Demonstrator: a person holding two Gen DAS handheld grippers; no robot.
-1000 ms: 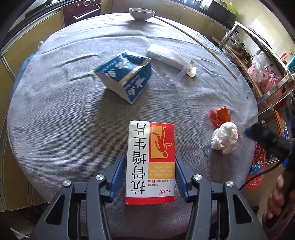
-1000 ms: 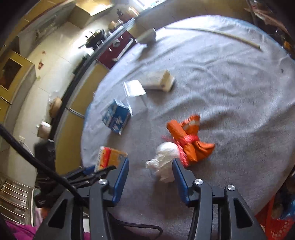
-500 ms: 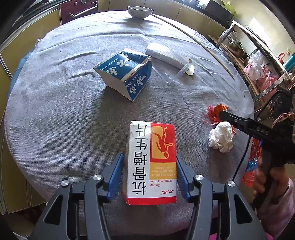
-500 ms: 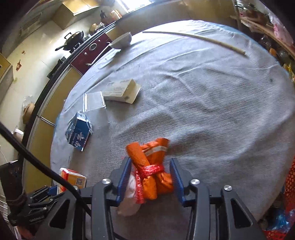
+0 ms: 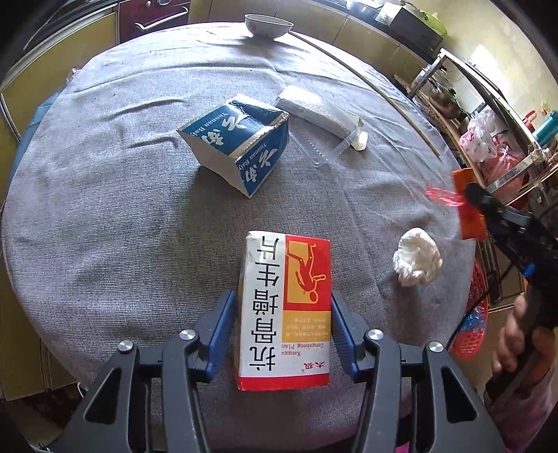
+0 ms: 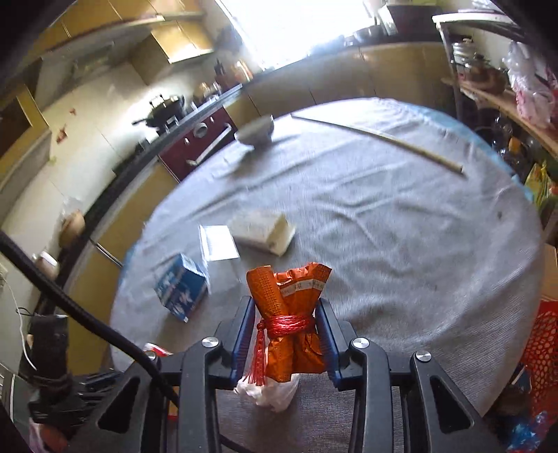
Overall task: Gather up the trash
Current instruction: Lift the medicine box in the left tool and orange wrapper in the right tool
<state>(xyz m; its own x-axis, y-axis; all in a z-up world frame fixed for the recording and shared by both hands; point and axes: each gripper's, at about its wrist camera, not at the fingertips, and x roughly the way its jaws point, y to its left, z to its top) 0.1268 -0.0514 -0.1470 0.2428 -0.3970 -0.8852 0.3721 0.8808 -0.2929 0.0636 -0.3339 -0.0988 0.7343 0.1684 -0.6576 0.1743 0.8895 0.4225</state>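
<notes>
A red and white carton (image 5: 284, 306) with printed characters sits between the blue pads of my left gripper (image 5: 282, 296), which is shut on it over the near edge of the grey table (image 5: 104, 226). My right gripper (image 6: 285, 303) has its jaws closing on an orange packet (image 6: 289, 289) tied with red string, and the pads press its waist. The packet hangs clear of the cloth. In the left wrist view the same orange packet (image 5: 470, 226) shows at the tip of the right gripper (image 5: 470, 195). A crumpled white tissue (image 5: 416, 258) lies on the table below it.
An open blue carton (image 5: 237, 150), a white packet (image 5: 314, 108) and a clear plastic lid (image 6: 218, 242) lie mid-table. A bowl (image 5: 268, 24) and a long stick (image 6: 380, 143) are at the far side. A red basket (image 5: 470, 320) stands off the right edge, near a person's hand (image 5: 512, 334).
My right gripper moved off the white tissue to the orange packet, closed on it and lifted it from the table. The left gripper kept still with its carton.
</notes>
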